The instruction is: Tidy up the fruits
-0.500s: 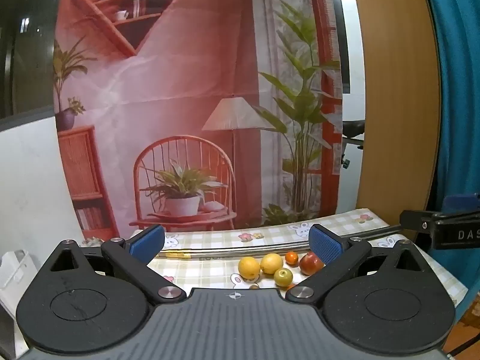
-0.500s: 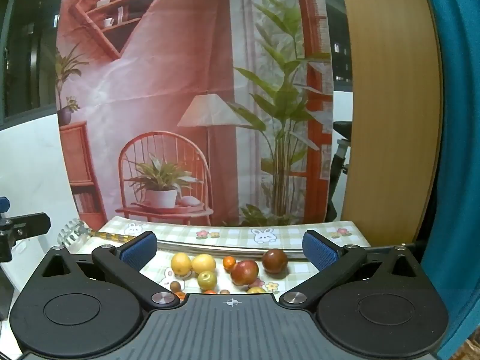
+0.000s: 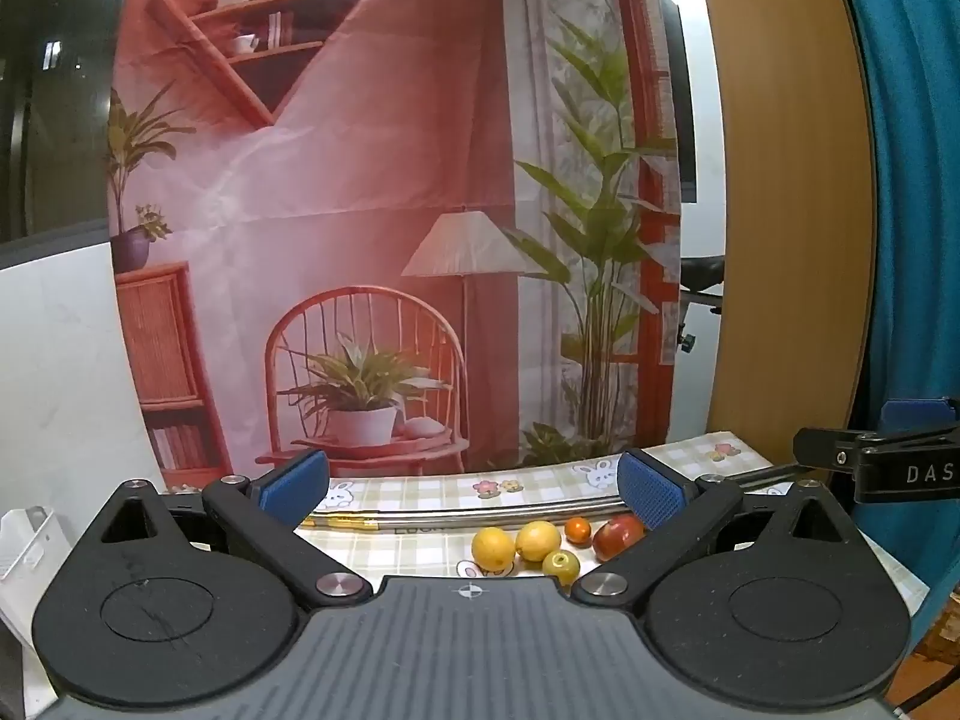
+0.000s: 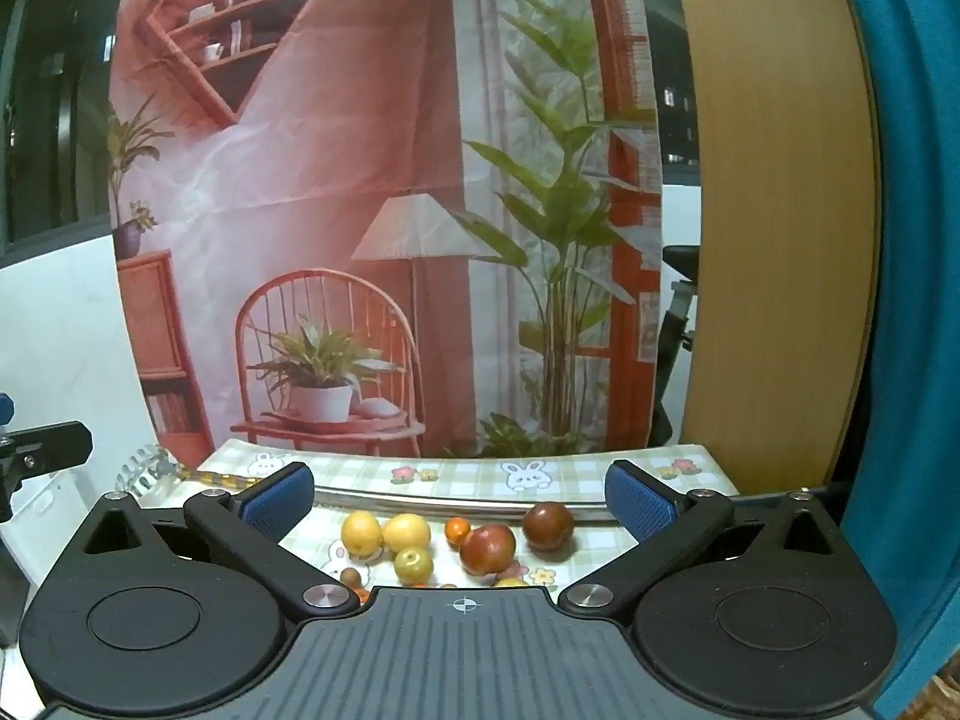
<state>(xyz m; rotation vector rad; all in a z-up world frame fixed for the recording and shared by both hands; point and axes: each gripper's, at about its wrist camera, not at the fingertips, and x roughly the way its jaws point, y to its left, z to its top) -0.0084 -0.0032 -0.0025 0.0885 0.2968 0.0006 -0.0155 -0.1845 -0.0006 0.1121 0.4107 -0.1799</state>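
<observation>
Two round yellow lemons side by side on checked bunny-print tablecloth; small green fruit in front, small orange fruit, red apple, dark plum rightward. Metal rod behind. Left gripper and right gripper both spread wide, empty, above table.
</observation>
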